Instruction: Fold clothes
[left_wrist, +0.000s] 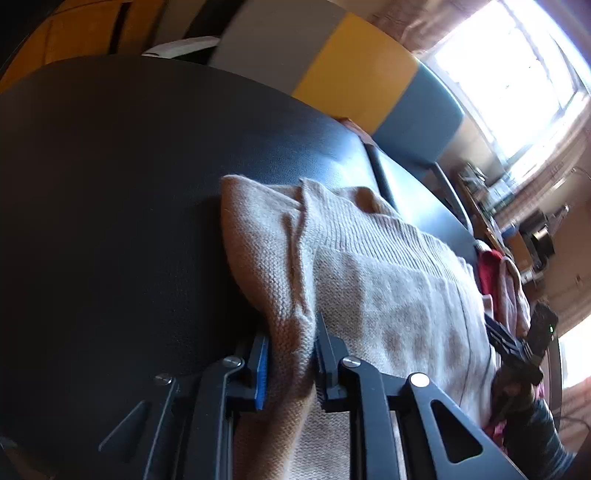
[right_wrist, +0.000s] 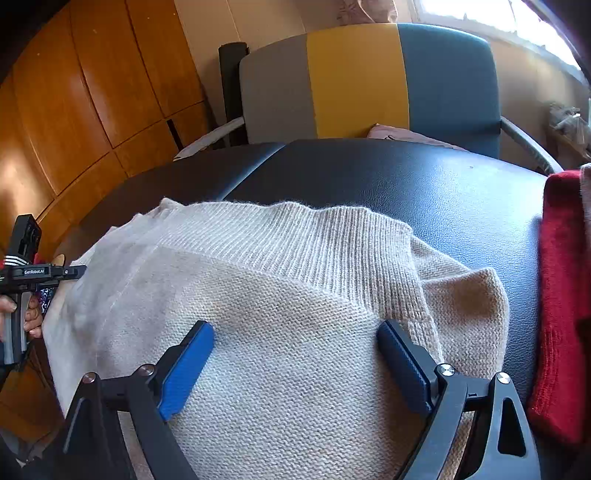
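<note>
Left gripper (left_wrist: 290, 365): we see its jaws clamped on a bunched fold of the beige knitted sweater (right_wrist: 280, 295); right gripper (right_wrist: 295, 365) hovers over the knit, blue-padded jaws spread wide, nothing between them; sweater lies spread on the black leather-textured table (right_wrist: 461, 192); folded red knit garment (right_wrist: 557, 295) sits at the sweater's right.

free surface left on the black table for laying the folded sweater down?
Bare black table lies between the beige sweater's ribbed hem and the striped chair. More bare top sits beside the fold held by the left gripper. Crowded: the red garment fills the right edge, with only a narrow strip before the sweater. The right gripper hangs open over the knit.
</note>
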